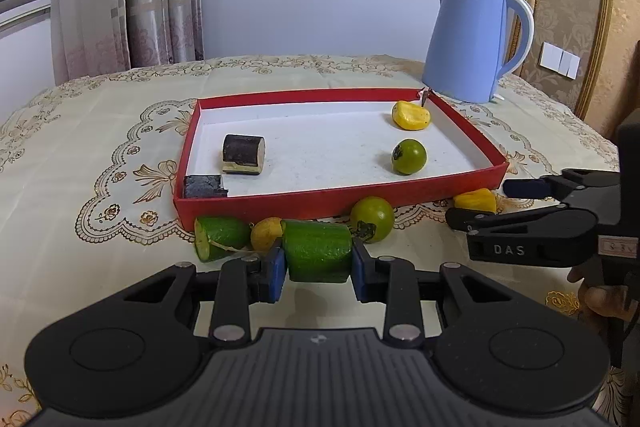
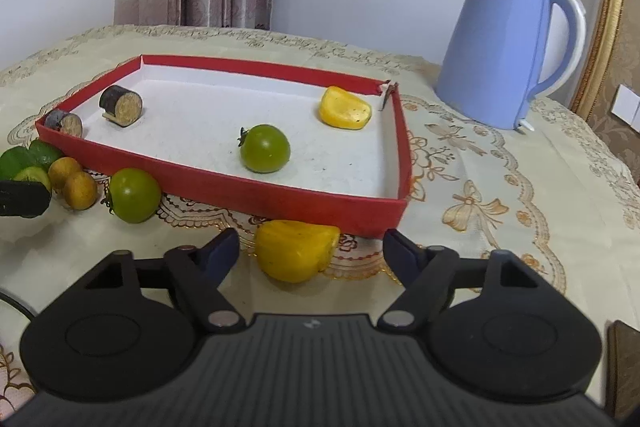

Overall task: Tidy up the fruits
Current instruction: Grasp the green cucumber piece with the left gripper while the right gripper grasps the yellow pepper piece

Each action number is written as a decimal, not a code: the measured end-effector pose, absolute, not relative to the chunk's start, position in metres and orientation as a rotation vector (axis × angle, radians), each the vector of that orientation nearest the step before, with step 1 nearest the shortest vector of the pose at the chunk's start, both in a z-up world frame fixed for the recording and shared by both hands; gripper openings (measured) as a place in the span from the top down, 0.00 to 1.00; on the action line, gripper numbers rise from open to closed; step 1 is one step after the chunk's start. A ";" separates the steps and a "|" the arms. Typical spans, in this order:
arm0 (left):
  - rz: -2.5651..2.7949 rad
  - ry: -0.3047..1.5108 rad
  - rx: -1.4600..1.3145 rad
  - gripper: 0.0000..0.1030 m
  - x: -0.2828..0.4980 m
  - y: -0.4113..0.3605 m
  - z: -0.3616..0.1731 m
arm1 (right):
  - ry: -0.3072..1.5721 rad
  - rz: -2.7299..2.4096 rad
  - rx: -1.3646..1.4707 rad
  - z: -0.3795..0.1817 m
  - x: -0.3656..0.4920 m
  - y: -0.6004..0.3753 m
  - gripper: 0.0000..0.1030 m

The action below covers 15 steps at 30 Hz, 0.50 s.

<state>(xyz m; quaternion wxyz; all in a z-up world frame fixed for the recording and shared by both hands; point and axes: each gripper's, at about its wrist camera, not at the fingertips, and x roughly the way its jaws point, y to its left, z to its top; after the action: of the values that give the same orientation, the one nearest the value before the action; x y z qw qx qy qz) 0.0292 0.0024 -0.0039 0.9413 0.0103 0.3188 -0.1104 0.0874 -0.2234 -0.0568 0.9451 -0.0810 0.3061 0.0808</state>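
The left gripper point(image 1: 319, 263) clamps a green cucumber chunk point(image 1: 318, 255) by its cut ends, just in front of the red tray point(image 1: 340, 199). It looks firm and light, though the waxy skin may slip. The right gripper point(image 2: 311, 251) stands partly open around a yellow pepper piece point(image 2: 294, 250) against the tray's near wall, pads not touching. Hollow and squashable; grip its broad sides gently.

Green cucumber chunk point(image 1: 319, 256) lifted before red tray point(image 1: 344, 198); yellow pepper piece point(image 2: 294, 251) on cloth beside tray's wall.
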 end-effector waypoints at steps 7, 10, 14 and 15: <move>-0.220 0.657 0.011 0.70 0.030 0.005 -0.005 | 0.639 0.226 -0.098 -0.058 0.093 -0.231 0.49; -0.219 0.660 0.014 0.70 0.030 0.005 -0.005 | 0.639 0.223 -0.095 -0.058 0.092 -0.230 0.58; -0.218 0.661 0.016 0.70 0.030 0.004 -0.005 | 0.639 0.226 -0.088 -0.058 0.092 -0.230 0.58; -0.217 0.660 0.016 0.70 0.030 0.004 -0.005 | 0.637 0.224 -0.089 -0.057 0.092 -0.230 0.59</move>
<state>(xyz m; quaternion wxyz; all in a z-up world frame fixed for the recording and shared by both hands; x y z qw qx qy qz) 0.0297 0.0042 -0.0046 0.9402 0.0078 0.3234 -0.1062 0.0919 -0.2297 -0.0575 0.9426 -0.0438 0.3124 0.1099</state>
